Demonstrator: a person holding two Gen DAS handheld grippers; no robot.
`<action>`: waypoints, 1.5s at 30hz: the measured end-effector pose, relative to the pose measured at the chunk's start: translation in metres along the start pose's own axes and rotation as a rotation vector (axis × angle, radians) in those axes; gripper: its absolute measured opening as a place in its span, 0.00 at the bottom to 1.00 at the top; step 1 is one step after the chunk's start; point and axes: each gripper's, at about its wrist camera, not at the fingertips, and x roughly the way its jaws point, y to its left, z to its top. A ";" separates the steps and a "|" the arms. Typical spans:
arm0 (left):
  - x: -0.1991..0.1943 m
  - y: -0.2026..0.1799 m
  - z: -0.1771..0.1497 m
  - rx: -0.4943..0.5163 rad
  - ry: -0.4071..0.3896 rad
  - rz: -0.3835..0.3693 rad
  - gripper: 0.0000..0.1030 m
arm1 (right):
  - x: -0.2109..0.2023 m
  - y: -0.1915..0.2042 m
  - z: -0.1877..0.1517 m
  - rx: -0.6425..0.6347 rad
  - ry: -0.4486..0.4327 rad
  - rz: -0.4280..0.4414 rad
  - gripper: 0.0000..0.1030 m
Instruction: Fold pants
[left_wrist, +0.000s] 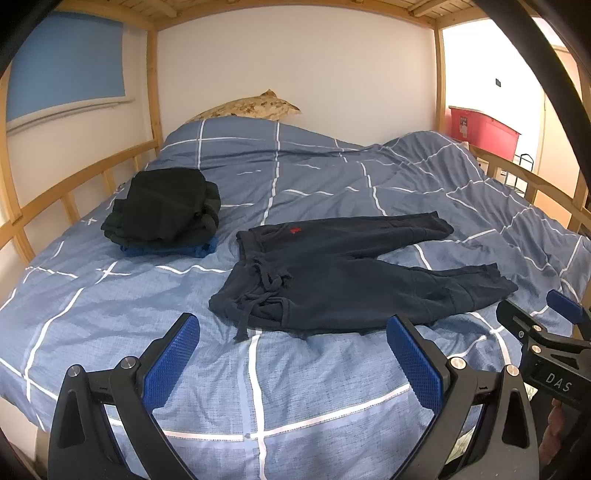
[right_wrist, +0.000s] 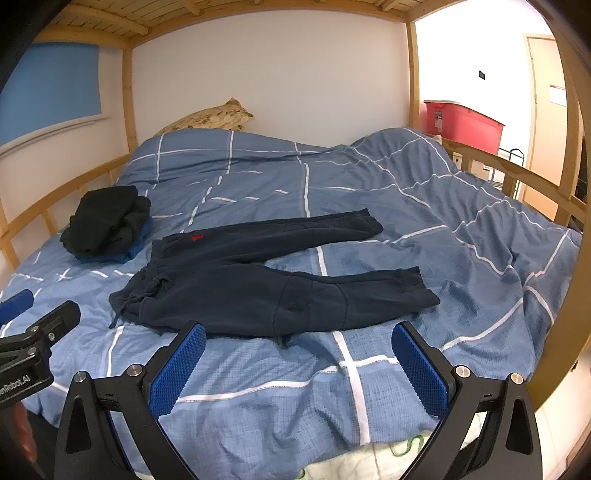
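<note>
A pair of dark navy sweatpants (left_wrist: 343, 273) with a small red mark near the waistband lies spread flat at the centre of a bed covered by a blue duvet with white grid lines (left_wrist: 314, 173). Its waistband and loose drawstring point toward 9 o'clock and both legs run toward 3 o'clock, splayed apart. At 10 o'clock from the pants, near but apart from them, sits a stack of folded dark clothes (left_wrist: 164, 210) on a blue garment. A tan patterned pillow (left_wrist: 247, 107) rests at 12 o'clock against the white wall, and a red plastic bin (left_wrist: 480, 129) stands beyond the wooden bed rail at 2 o'clock.

The left tongs (left_wrist: 291, 363) hover released, blue pads wide apart, at 6 o'clock of the waistband, holding nothing. The right tongs (right_wrist: 299, 369) likewise gape empty at 6 o'clock of the near leg.
</note>
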 end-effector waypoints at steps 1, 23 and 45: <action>0.001 -0.001 0.000 0.002 0.001 -0.001 1.00 | 0.000 0.000 0.000 0.002 0.000 0.000 0.99; 0.059 -0.126 0.053 0.372 -0.115 -0.445 0.93 | 0.027 -0.078 0.004 0.092 -0.065 -0.128 0.99; 0.190 -0.291 0.078 0.954 0.130 -0.886 0.48 | 0.117 -0.161 -0.011 0.447 0.066 -0.109 0.54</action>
